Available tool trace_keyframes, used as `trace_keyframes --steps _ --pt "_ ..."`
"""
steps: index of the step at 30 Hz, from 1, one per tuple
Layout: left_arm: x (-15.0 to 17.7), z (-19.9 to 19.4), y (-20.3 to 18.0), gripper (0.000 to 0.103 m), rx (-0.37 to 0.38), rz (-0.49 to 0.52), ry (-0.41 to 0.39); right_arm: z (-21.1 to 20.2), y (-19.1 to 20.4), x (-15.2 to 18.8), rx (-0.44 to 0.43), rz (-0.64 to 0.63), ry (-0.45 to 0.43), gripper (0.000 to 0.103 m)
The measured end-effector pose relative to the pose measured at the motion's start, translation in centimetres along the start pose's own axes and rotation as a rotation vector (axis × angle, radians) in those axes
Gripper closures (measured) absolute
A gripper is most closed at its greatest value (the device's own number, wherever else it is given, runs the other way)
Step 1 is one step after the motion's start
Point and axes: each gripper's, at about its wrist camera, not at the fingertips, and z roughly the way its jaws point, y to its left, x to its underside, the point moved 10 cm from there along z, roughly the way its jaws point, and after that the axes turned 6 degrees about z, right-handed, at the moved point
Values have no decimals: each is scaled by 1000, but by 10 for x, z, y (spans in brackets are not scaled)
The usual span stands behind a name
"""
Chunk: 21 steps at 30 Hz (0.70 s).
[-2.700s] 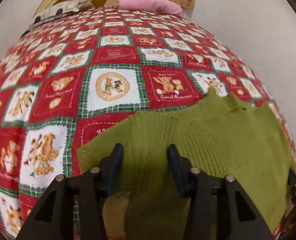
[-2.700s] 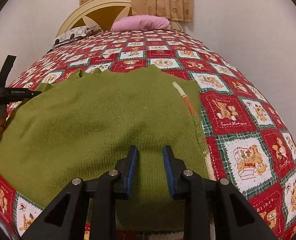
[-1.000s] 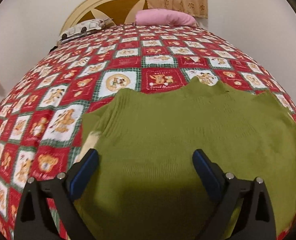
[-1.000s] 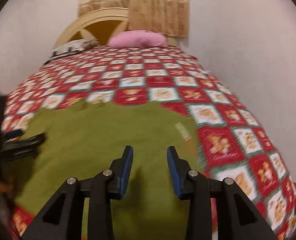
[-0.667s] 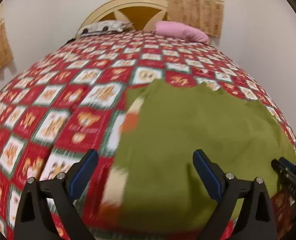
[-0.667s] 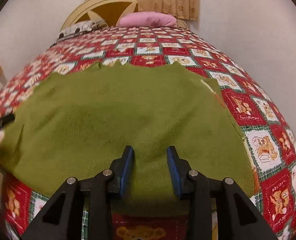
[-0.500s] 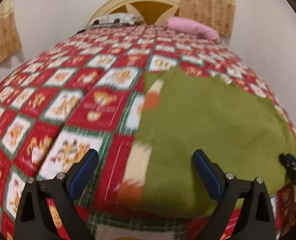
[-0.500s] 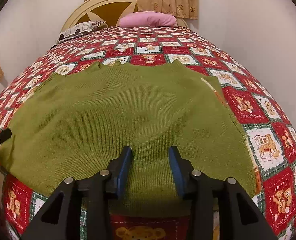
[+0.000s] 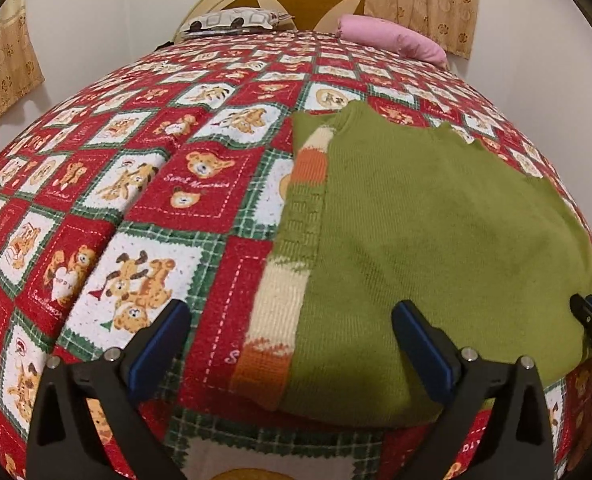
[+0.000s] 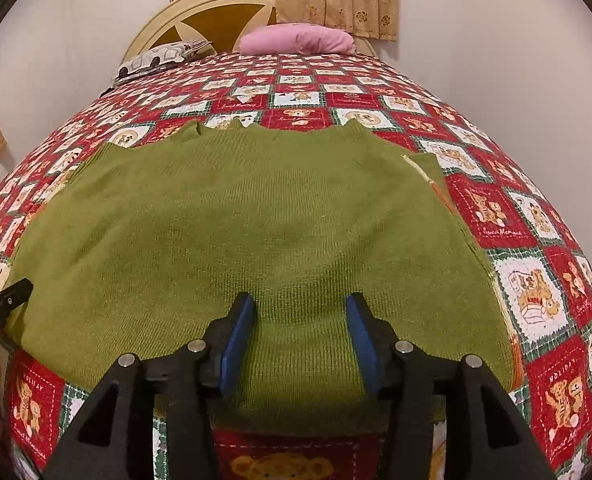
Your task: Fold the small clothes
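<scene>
While the green sweater (image 9: 435, 232) lies flat on the red patchwork bedspread (image 9: 144, 184) near the foot of the bed, both grippers hang above it and hold nothing. On the left side, the left gripper (image 9: 290, 344) has its jaws spread very wide; they have just been opening. Its left finger is over the bedspread and its right finger is over the green knit, so the sweater's left edge lies between them, but the pads do not press on it. Along this edge a strip of cream and orange stripes (image 9: 286, 292) shows from under the green layer. More to the right, the right gripper (image 10: 301, 344) is over the lower middle of the sweater (image 10: 248, 232), with its jaws about half open; they too have just been opening, and only flat cloth is seen in the gap. At the far end of the bed lie a patterned pillow (image 10: 160, 58) and, right of it, a pink pillow (image 10: 297, 38).
</scene>
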Motion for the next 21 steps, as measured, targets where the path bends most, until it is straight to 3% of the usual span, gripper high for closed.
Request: trace_keyframes --steps 7,12,16,21 --pt "3 -5 1 0 -3 -4 -1 1 -3 1 8 2 -1 51" --pt "24 -34 -3 0 110 -84 -45 1 -3 1 -1 3 0 50" --pt "41 -58 1 0 255 -320 -113 1 -4 0 -8 7 -1 50" --pt "23 -45 -25 0 333 -321 -121 1 -4 0 -9 8 -1 49"
